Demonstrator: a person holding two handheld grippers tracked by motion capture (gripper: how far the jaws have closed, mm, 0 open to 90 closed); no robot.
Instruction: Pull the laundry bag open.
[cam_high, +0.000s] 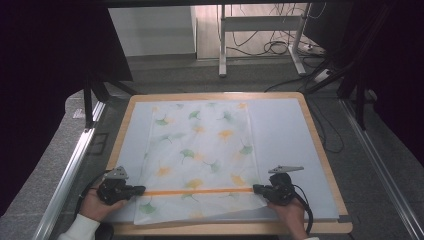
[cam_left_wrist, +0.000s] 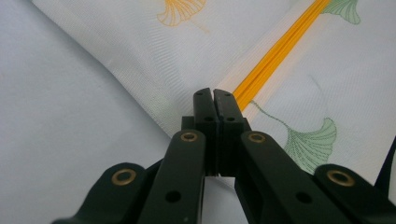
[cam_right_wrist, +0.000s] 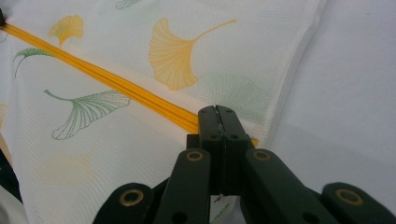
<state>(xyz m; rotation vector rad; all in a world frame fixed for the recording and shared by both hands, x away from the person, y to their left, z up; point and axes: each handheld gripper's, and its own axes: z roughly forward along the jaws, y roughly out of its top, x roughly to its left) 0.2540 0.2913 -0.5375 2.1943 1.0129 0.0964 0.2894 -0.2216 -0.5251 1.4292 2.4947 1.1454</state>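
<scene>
Cloth (cam_high: 200, 150) printed with ginkgo leaves lies flat on the grey mat (cam_high: 285, 130), its near part crossed by an orange stripe (cam_high: 200, 191). From above, the left gripper (cam_high: 140, 189) and right gripper (cam_high: 256, 188) sit at opposite ends of that stripe, each hand low beside the cloth's near corners. Both gripper views show more: each pair of jaws is pressed together on the cloth's edge, right at the stripe.
</scene>
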